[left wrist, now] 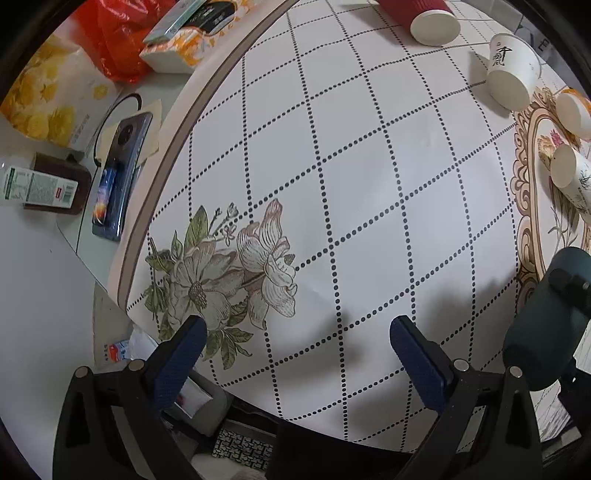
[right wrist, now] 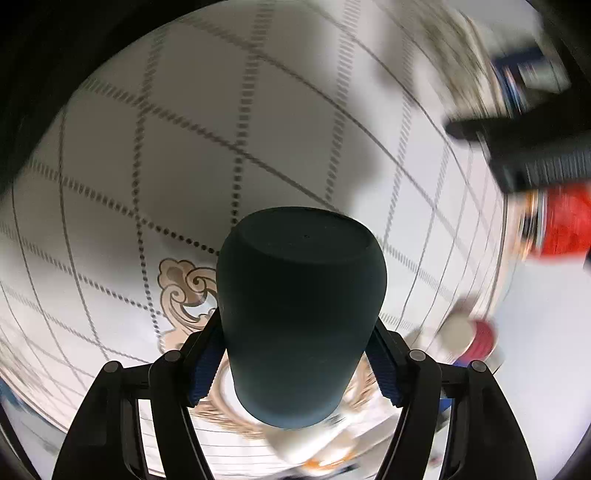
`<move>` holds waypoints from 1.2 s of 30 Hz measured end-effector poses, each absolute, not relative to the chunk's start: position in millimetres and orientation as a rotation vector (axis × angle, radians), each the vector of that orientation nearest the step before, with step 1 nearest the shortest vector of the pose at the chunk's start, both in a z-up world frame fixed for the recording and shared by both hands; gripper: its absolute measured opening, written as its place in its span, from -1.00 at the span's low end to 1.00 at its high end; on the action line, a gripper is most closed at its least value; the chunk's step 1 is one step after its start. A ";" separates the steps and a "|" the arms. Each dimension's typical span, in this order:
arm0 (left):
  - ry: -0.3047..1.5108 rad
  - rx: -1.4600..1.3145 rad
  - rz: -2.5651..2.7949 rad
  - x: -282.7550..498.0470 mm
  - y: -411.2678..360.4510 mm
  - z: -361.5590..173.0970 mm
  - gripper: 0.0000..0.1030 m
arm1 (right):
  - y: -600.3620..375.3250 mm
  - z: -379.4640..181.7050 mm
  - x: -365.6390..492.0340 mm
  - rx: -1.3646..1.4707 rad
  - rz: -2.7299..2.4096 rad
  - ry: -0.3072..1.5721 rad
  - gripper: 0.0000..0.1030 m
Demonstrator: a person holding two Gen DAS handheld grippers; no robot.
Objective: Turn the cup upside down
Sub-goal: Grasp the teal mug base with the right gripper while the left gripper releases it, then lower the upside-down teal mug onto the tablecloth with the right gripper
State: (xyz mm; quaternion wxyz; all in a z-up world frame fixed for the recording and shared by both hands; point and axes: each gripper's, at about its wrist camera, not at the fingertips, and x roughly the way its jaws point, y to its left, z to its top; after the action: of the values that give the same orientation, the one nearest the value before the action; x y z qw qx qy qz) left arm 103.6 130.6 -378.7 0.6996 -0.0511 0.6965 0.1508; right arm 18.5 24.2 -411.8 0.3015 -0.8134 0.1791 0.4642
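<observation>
A dark teal cup (right wrist: 301, 314) fills the middle of the right wrist view, its flat base facing away from the camera. My right gripper (right wrist: 295, 365) is shut on its sides and holds it above the round table (right wrist: 207, 122). The background there is blurred by motion. The same cup (left wrist: 543, 321) shows at the right edge of the left wrist view, held in the air. My left gripper (left wrist: 297, 343) is open and empty over the floral print near the table's edge.
Several paper cups stand upside down at the far right: a red one (left wrist: 424, 16), a white one with black writing (left wrist: 511, 72), two more white ones (left wrist: 572, 177). Beyond the table's left rim lie a phone (left wrist: 118, 177), a red bag (left wrist: 118, 40) and boxes (left wrist: 184, 40).
</observation>
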 end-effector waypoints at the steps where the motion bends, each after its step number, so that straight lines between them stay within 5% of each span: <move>1: 1.550 -0.109 0.332 105.2 130.9 -376.4 0.98 | 29.4 -409.1 22.1 -2.107 1.209 0.541 0.40; 23: 1.544 -0.014 0.198 135.6 83.6 -370.0 0.97 | -17.6 -397.9 115.7 -1.007 0.639 1.664 0.41; 36: 1.565 -0.018 0.164 144.4 67.5 -377.9 0.97 | -53.0 -421.7 171.0 -0.567 0.425 1.904 0.41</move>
State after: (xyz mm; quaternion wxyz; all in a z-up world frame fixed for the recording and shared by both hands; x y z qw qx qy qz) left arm 144.4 67.5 -377.9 0.7062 -0.0081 0.7040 0.0740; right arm 171.0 -53.0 -421.7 0.5268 -0.2373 0.7966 0.1777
